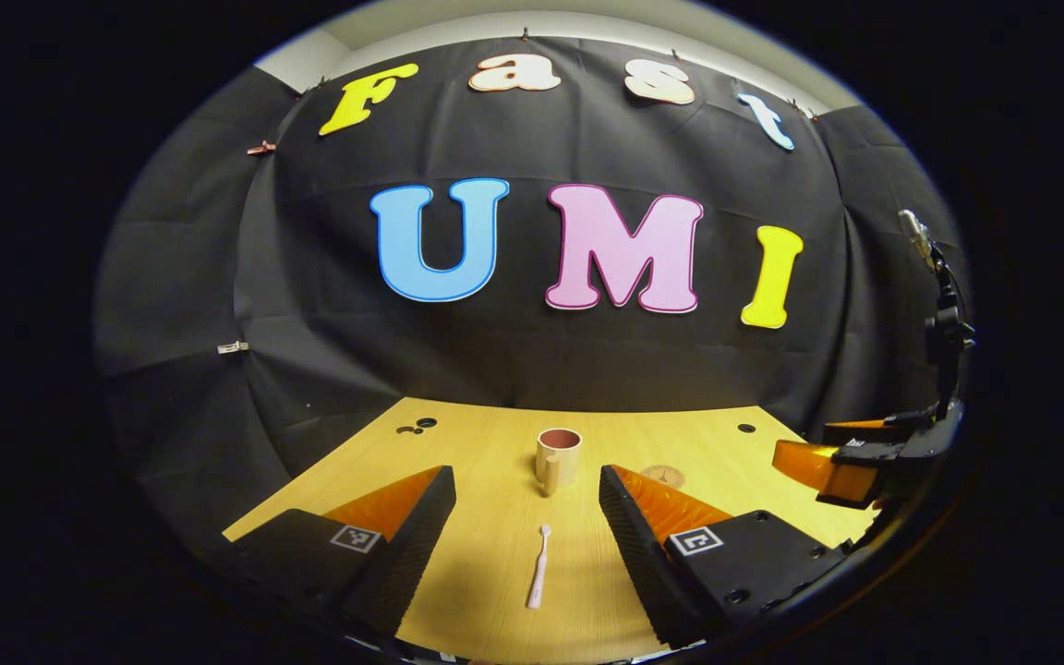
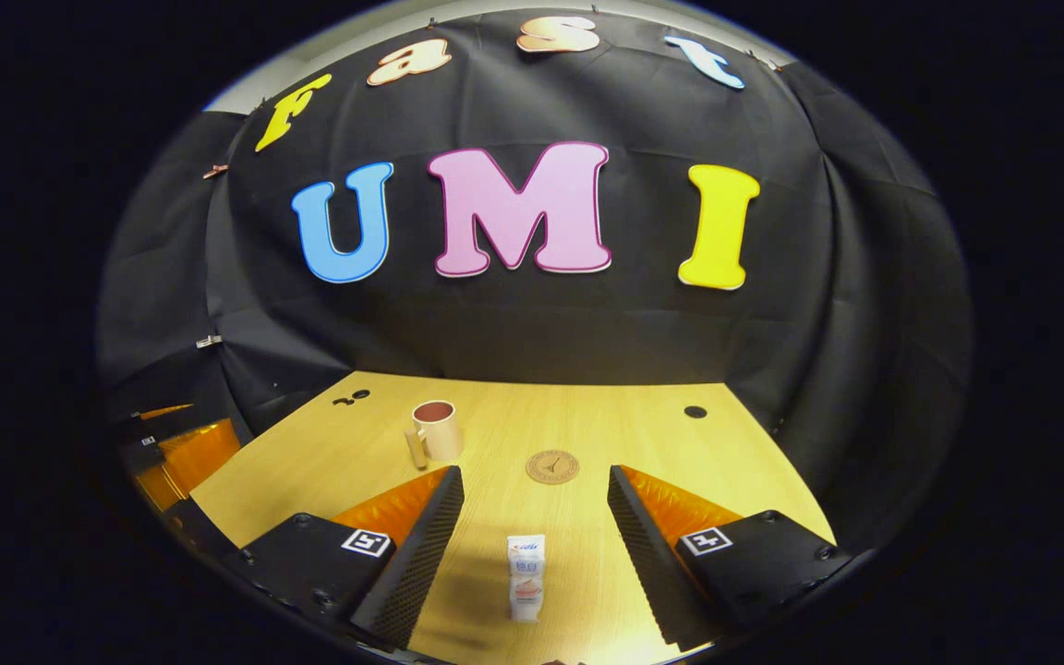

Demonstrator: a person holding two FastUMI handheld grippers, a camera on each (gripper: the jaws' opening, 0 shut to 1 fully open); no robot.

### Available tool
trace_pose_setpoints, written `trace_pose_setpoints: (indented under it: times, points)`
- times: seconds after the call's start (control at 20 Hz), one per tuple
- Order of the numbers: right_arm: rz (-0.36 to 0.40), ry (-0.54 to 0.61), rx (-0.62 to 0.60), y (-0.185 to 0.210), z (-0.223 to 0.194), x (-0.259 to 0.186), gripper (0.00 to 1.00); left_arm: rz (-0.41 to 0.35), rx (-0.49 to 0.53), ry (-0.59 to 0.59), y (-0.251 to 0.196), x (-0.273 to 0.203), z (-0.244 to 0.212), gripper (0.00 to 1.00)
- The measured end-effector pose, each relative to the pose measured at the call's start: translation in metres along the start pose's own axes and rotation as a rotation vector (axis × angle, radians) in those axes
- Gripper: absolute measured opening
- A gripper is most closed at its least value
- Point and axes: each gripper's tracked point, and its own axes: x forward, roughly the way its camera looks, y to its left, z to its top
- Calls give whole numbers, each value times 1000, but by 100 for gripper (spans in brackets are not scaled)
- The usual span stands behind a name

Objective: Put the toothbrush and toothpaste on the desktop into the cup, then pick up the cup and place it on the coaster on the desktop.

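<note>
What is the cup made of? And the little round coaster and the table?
The cup looks like glazed ceramic or smooth plastic: a plain, even beige outside and a darker inside. The coaster looks like wood or cork: flat, matte brown with a faint pattern. The table looks like light wood or wood-look laminate, with fine grain lines.

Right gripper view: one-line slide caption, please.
Open right gripper poised over the toothpaste tube; cup and coaster wait beyond.
</note>
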Motion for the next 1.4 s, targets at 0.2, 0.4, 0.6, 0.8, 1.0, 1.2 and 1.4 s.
trace_pose_setpoints:
  times: [0.2,0.4,0.6,0.8,1.0,1.2,1.4]
  points:
    - [27,81,-18,3,-25,22,96,52,-39,20,9,2,-6,98]
    - [55,176,-37,6,-57,46,97,114,-47,61,20,1,-19,97]
    - [72,293,-33,7,-94,61,97,155,-48,111,21,-2,-36,98]
    - [67,435,-30,6,-137,70,98,169,-47,168,14,-9,-55,98]
    - [71,529,-44,8,-170,79,98,197,-27,216,15,-12,-70,98]
    - [56,600,-54,3,-192,85,98,202,-23,258,11,-15,-81,98]
    - [46,663,-40,0,-209,88,98,201,-11,283,4,-17,-90,98]
